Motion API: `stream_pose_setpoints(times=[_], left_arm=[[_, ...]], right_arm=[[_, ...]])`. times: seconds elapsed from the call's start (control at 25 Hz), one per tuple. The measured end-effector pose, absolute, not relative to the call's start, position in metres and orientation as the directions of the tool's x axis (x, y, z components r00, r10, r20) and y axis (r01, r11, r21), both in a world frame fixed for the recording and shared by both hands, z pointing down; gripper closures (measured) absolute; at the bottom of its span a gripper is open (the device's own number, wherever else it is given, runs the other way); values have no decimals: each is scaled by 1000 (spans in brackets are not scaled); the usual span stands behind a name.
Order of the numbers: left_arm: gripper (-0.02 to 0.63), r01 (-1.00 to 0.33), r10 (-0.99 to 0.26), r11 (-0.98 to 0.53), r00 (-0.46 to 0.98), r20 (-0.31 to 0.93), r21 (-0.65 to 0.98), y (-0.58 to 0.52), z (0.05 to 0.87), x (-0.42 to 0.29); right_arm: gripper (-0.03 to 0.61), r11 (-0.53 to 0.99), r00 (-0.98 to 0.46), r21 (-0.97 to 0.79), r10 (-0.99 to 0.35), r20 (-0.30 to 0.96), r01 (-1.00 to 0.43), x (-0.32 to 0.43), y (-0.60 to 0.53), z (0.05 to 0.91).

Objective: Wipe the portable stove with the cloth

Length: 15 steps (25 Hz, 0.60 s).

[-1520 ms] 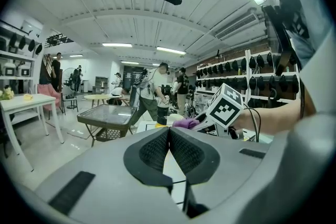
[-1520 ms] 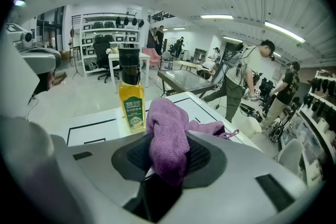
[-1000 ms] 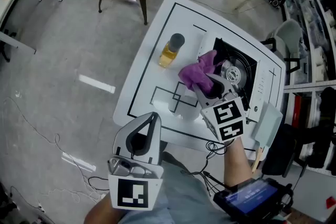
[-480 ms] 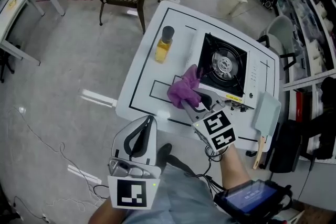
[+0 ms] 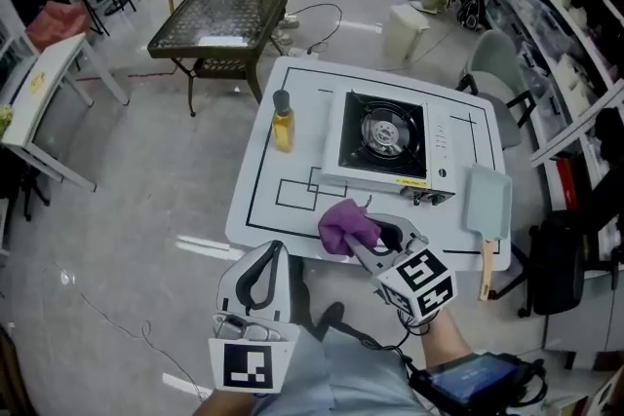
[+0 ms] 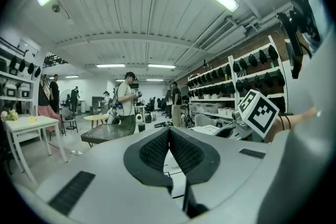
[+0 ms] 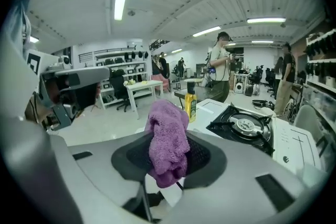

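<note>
The portable stove [image 5: 380, 141] sits on the white table [image 5: 292, 209], with its black burner uncovered; the right gripper view shows the stove [image 7: 241, 126] ahead to the right. My right gripper [image 5: 359, 237] is shut on the purple cloth [image 5: 346, 224] and holds it over the table's near edge, clear of the stove. In the right gripper view, the cloth [image 7: 168, 141] bunches up between the pads. My left gripper [image 5: 275, 250] is below the table's near edge, to the left. Its pads [image 6: 157, 150] meet with nothing between them.
A yellow bottle [image 5: 283, 127] stands left of the stove. A pale spatula with a wooden handle [image 5: 486, 209] lies at the table's right edge. A black mesh table [image 5: 229, 24] and a chair [image 5: 492, 63] stand beyond. People stand at the back, and shelves line the right side.
My right gripper has pulled the cloth off the stove and back to the table's near edge. Both grippers have drawn away from the table, and the view takes in more of the room.
</note>
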State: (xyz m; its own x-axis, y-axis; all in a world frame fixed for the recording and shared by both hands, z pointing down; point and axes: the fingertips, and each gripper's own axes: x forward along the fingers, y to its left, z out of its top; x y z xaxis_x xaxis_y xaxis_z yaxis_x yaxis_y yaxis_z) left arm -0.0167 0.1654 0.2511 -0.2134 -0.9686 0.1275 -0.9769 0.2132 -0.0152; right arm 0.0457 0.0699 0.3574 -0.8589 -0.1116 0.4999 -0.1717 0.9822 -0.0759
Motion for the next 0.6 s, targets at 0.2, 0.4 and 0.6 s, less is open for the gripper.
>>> stream_pose_setpoints(times=[0.2,0.4,0.6], left_arm=[[594,-976,-974,209,-213,75,-58,157,216,6],[594,-978,-982,187,-188,-1,-95,131,186,13],[594,-980,-988,153,-148,-53,-124,108,179,26]], right_arm=[[427,971,-921,-44,-207,331,-234,83,71,278],[427,931,-920,63,-364,143,-359,114,59,216],[426,875,-875,107,-480,58,-473,139,51,213]])
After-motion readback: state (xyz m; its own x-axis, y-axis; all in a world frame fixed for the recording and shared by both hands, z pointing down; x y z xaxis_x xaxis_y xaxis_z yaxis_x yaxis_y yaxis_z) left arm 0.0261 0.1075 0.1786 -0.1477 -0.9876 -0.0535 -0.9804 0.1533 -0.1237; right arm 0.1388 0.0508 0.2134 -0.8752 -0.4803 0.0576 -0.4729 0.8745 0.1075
